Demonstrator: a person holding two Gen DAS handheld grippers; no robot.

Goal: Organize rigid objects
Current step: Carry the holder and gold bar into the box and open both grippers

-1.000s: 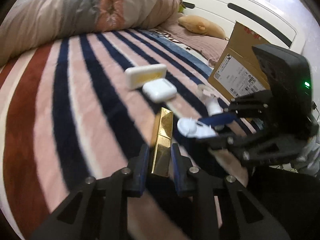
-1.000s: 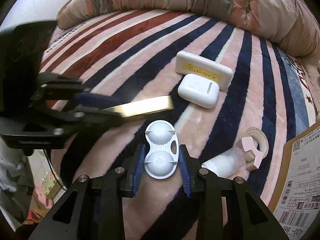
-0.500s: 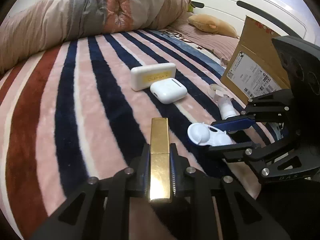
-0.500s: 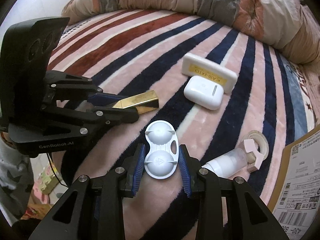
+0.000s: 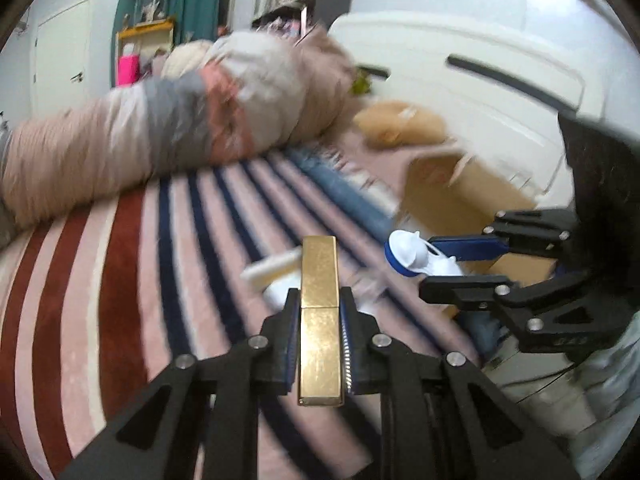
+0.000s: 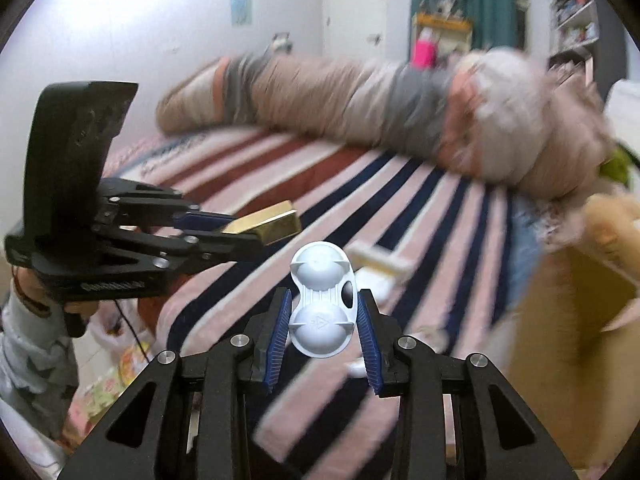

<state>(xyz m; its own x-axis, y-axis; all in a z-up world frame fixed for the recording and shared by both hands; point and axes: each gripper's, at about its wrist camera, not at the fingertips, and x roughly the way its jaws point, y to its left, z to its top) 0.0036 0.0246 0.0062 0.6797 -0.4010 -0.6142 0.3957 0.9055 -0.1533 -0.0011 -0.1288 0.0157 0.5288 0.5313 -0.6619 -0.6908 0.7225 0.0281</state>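
Observation:
My left gripper [image 5: 320,312] is shut on a long gold bar [image 5: 320,320] and holds it in the air above the striped bed; the bar also shows in the right wrist view [image 6: 268,224]. My right gripper [image 6: 322,320] is shut on a white double-dome plastic case [image 6: 322,308], also lifted; it shows in the left wrist view [image 5: 416,256]. A white-and-yellow rectangular case [image 6: 380,262] and a white earbud case [image 5: 276,292] lie blurred on the blanket below.
An open cardboard box [image 6: 576,312] stands at the right of the bed, also in the left wrist view [image 5: 460,192]. A rolled quilt [image 5: 160,128] lies along the back. A white headboard [image 5: 460,68] is behind the box. The striped blanket [image 5: 120,280] covers the bed.
Both grippers have lifted and tilted upward with their objects; the view now shows the room's walls, and the bed items have dropped low and blurred.

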